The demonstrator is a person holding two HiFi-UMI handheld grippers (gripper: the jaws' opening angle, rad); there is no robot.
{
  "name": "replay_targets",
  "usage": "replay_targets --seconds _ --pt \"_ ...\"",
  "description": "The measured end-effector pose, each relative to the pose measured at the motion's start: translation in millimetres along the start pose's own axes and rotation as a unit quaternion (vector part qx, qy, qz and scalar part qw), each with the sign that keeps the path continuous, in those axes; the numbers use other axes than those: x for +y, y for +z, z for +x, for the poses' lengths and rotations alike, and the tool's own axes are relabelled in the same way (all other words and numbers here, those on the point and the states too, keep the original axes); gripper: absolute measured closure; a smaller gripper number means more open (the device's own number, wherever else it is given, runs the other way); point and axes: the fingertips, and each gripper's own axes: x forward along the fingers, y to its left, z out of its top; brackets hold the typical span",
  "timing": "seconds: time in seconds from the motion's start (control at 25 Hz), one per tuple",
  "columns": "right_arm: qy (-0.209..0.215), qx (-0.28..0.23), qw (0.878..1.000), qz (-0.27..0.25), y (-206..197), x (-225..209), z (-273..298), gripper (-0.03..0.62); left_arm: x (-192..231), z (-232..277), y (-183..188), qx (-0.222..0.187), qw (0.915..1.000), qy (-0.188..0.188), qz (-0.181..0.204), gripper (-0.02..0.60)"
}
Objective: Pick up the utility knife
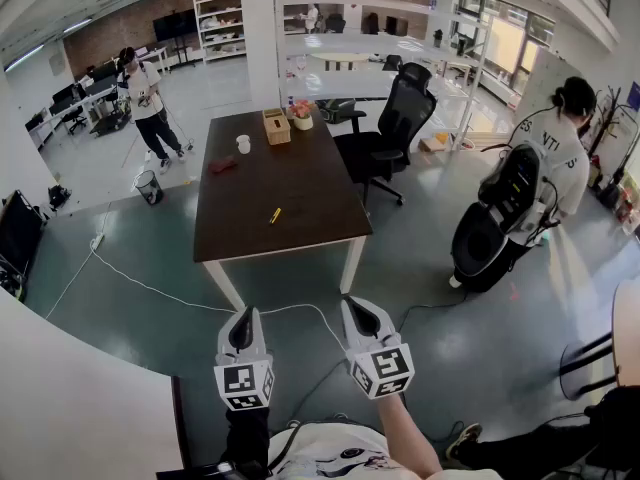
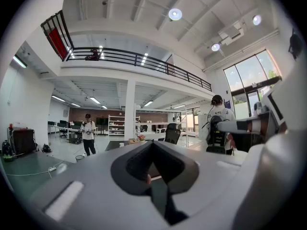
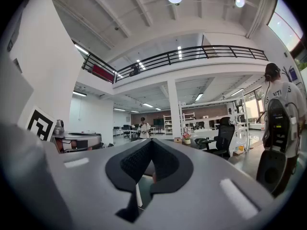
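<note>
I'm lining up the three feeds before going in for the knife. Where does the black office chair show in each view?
Head view: the black office chair is upper middle, right of the dark brown table.
Left gripper view: the chair is small, just right of centre, above the jaws.
Right gripper view: the chair is right of centre.
Shared landmark: the white square pillar, left of the chair throughout.

left claw point(image 1: 244, 312): grey, black pads | right claw point(image 1: 353, 302): alike | cubes point(image 1: 243, 383): black-white markers | shirt point(image 1: 330, 454): white
</note>
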Motion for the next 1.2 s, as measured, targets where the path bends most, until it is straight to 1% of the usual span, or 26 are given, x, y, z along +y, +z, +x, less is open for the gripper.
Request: replay_targets --seconds 0.52,0.72,0.92,1.08,1.2 --pt "0.005 -0.010 1.000 0.003 4.3 6.9 0.8 0.595 -0.1 -3.4 2.9 -0.004 1.0000 -0.005 0.004 0.583" --pt "-0.007 -0.018 1.000 0.006 5.7 5.8 0.4 0.594 4.4 -6.9 -0.4 -0.002 1.0000 -0.002 0.000 0.583" --pt "-0.009 -0.008 1.000 0.007 1.6 13.1 2.6 0.593 10.5 -11.5 -6.1 0.004 1.0000 -0.003 -0.007 0.583" --pt "-0.012 0.005 1.000 0.008 5.0 21.8 -13.2 0.593 7.1 -30.6 -3.9 0.015 0.9997 -0.006 -0.018 0.583" --pt "-0.014 0.011 1.000 0.010 -0.1 29.2 -10.5 0.593 17.5 -35.5 -14.1 0.025 0.9993 -0.006 -0.026 0.583"
